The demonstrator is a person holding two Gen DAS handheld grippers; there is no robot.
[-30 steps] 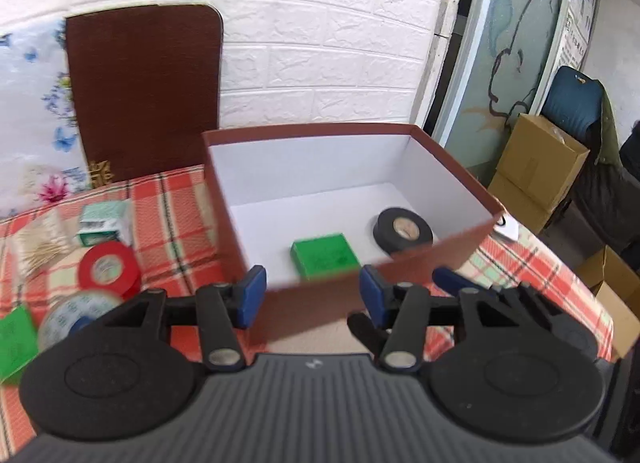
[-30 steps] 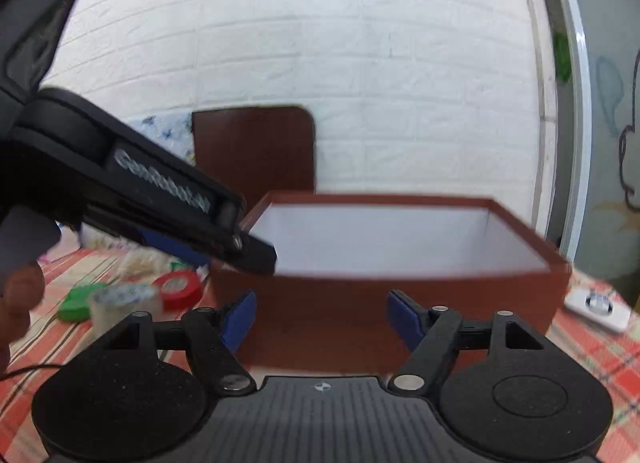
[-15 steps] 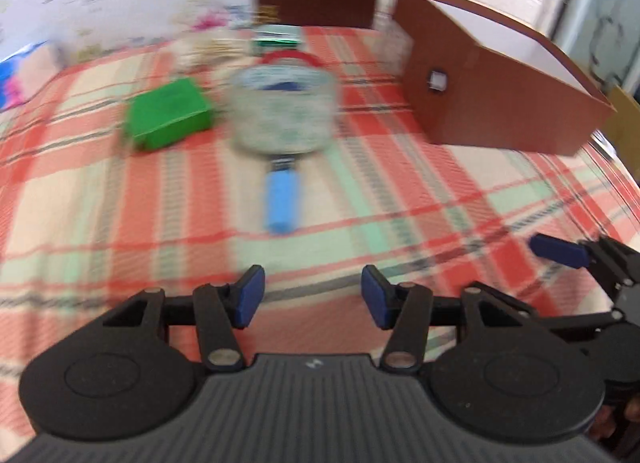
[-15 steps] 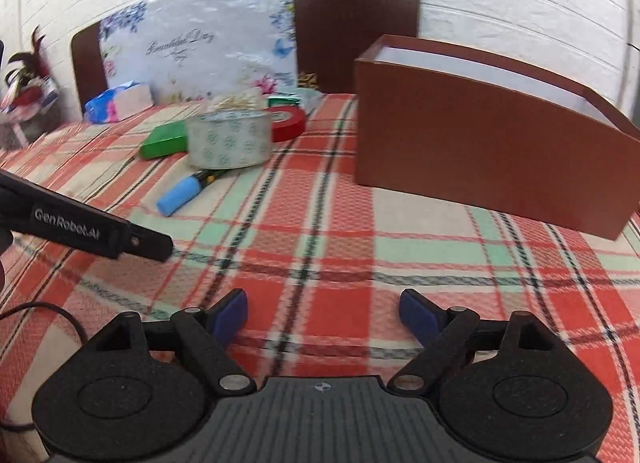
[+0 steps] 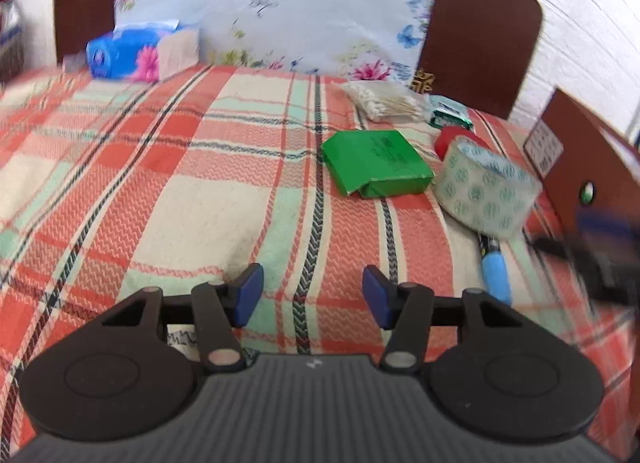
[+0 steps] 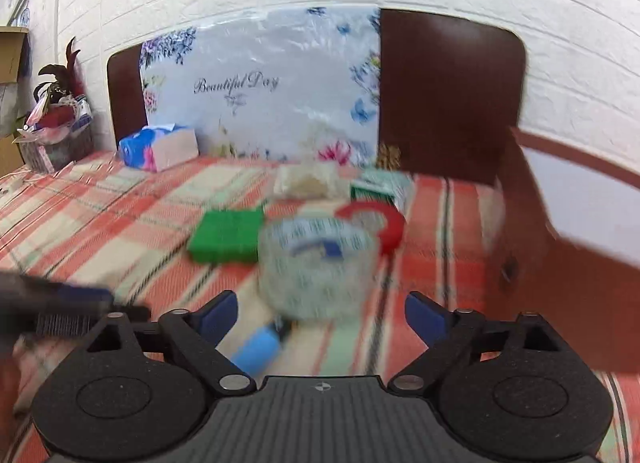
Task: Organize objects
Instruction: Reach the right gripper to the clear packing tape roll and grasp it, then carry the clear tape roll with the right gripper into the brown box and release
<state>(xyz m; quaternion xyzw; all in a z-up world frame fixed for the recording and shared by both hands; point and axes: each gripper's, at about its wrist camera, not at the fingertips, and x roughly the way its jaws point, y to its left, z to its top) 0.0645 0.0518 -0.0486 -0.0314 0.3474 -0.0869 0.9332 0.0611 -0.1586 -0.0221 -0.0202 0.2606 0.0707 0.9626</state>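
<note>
**Both grippers over the plaid table, nothing held**

A plaid tablecloth (image 5: 200,167) covers the table, with a floral "Beautiful Day" panel (image 5: 280,3) propped against the white brick wall behind it. The brown box (image 6: 568,247) stands at the right edge, white inside. A blue tissue pack (image 5: 136,51) lies far left at the back. Nearer the middle sit the green packet (image 5: 376,163), flat on the cloth, and just right of it the clear patterned tape roll (image 5: 488,191), which rests on a blue-handled tool (image 5: 496,263). Behind the roll are a red tape roll (image 6: 376,223), a bag of cotton swabs (image 5: 384,103) and a small green-and-white carton (image 5: 448,115).

The left gripper (image 5: 312,295) hovers over bare cloth, jaws partly apart and opening, empty. The right gripper (image 6: 320,315) is opening wide; the clear roll sits ahead, in line with the gap (blurred), unpressed.

A second ago both cameras faced the box closely; now both have swung left toward the loose items.
</note>
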